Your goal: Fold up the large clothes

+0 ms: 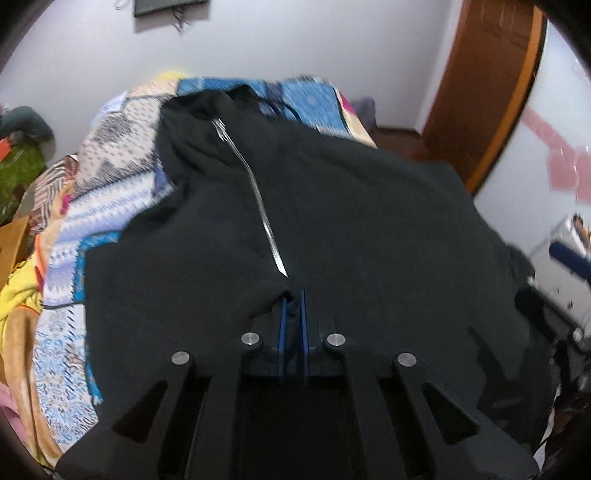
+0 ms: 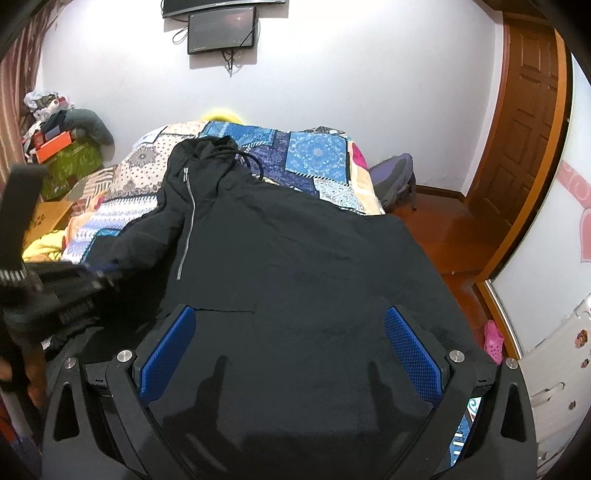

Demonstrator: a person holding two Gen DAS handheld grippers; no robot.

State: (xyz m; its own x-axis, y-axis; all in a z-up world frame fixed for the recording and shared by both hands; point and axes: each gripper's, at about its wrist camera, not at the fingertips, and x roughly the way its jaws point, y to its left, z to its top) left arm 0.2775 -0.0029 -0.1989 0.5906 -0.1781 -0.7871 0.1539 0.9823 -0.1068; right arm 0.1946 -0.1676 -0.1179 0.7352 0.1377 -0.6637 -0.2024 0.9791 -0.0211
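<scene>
Patchwork bed point(image 2: 317, 155) bears one black hoodie point(image 2: 295, 258).

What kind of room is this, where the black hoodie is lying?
Most likely a bedroom. The black hoodie lies on a bed with a colourful patchwork bedspread, a small screen hangs on the wall above it, and a wooden door stands at the right.
</scene>
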